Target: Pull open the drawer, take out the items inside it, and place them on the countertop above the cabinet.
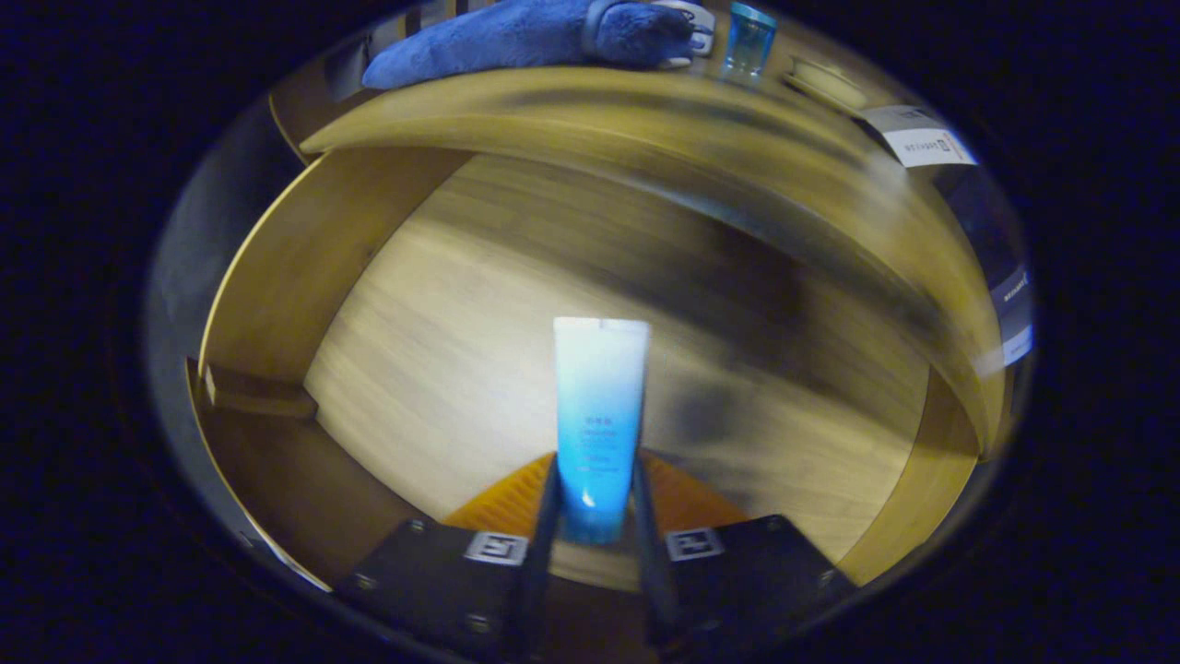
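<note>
We are seeing the hand-held gripper (595, 503) clamping both fingers on the lower end of a blue tube (597, 415) whose long axis is running straight ahead between them, its pale flat end pointing forward over the open wooden drawer (442, 304), below the bench (590, 101) edge.

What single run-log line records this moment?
gripper: shut on blue tube | drawer: open | countertop: blue plush toy, blue cup
</note>
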A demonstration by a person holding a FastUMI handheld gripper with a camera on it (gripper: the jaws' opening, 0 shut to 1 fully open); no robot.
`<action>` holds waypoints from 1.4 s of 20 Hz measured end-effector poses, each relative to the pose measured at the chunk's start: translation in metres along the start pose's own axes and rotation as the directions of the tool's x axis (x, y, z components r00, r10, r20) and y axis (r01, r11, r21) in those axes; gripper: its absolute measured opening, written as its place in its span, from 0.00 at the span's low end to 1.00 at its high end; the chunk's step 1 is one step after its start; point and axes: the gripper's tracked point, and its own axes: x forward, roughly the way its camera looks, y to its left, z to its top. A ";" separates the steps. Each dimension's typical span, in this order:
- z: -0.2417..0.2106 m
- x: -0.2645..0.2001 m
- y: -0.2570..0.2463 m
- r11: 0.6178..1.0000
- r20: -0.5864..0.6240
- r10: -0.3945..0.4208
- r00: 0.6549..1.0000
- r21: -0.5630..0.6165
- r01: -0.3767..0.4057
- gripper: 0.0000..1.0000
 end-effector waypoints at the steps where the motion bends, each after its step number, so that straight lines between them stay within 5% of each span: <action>1: 0.002 0.002 0.001 1.000 0.013 0.000 1.000 -0.014 0.000 0.39; 6: 0.004 -0.004 -0.008 1.000 0.073 -0.005 0.997 0.024 0.003 0.39; 20: 0.016 -0.082 0.014 0.969 0.277 0.180 0.944 0.115 -0.219 0.39; 24: 0.025 -0.109 0.013 0.963 0.342 0.184 0.922 0.125 -0.238 0.39; 28: 0.044 -0.130 -0.010 0.970 0.420 0.105 0.901 0.155 -0.185 0.38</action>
